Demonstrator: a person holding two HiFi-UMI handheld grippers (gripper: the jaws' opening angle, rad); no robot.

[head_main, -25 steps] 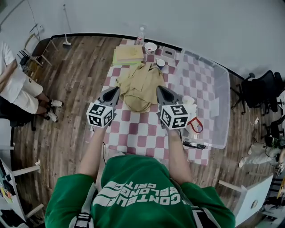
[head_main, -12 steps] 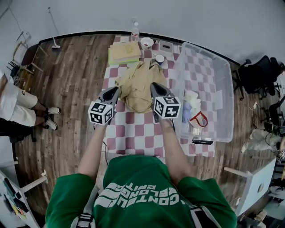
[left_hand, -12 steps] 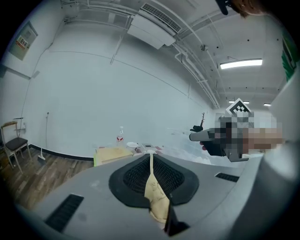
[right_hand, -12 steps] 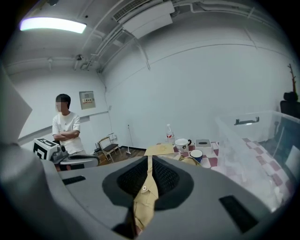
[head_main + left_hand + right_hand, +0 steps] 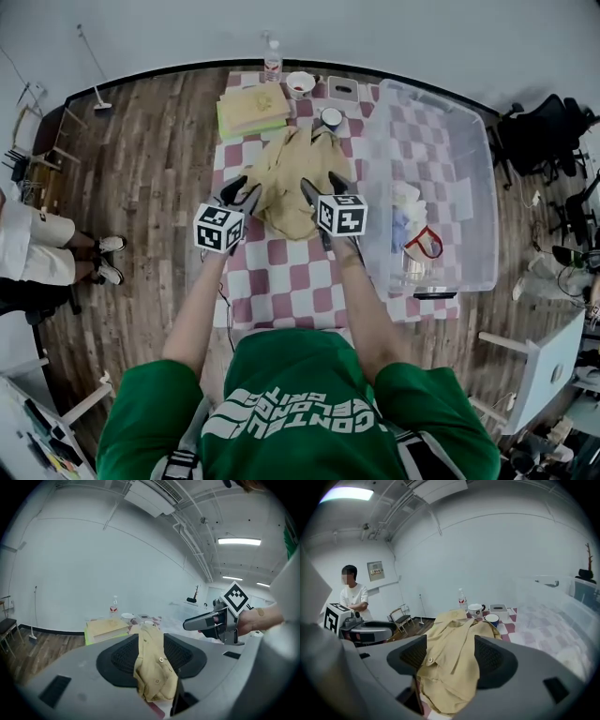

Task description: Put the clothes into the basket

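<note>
I see left claw and right claw lowered, jaws just parting, unclamped | shirt between them at 12 o'clock, lengthwise 12–6, equally near.

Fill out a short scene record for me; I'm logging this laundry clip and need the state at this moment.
garment: tan shirt, crumpled on the checkered table, not yet in the basket
basket: clear bin, right of the shirt, a few small items inside
left gripper: fingers just been opening, apart, shirt edge between them, not pinched
right gripper: fingers just been opening, apart, shirt between them, not pinched
beyond shirt: books, bottle
</note>
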